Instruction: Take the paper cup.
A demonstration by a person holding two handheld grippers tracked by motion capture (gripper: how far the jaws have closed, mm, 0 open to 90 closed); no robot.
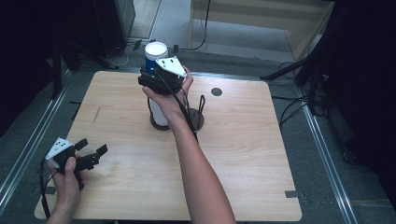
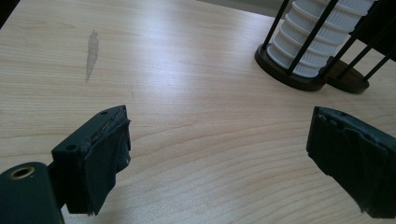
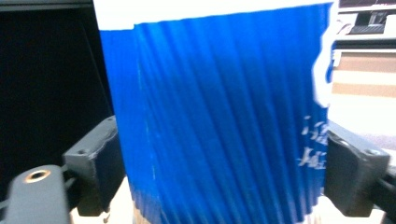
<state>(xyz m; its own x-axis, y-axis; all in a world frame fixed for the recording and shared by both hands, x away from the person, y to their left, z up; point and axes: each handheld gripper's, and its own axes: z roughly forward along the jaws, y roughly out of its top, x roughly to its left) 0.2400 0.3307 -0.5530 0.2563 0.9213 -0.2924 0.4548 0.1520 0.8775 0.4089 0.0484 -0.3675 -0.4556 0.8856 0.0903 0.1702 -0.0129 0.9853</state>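
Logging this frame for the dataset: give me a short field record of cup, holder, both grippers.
cup: blue ribbed paper cup, white rim, top of the stack
stack: white cups in a black wire holder on the table
right gripper: jaws against both sides of the cup
left gripper: open, nothing between the jaws, low over the table's near left corner

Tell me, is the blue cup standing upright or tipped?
Upright: the blue cup sits atop the white stack in the wire holder, its white rim level, the right tongs closed on it.
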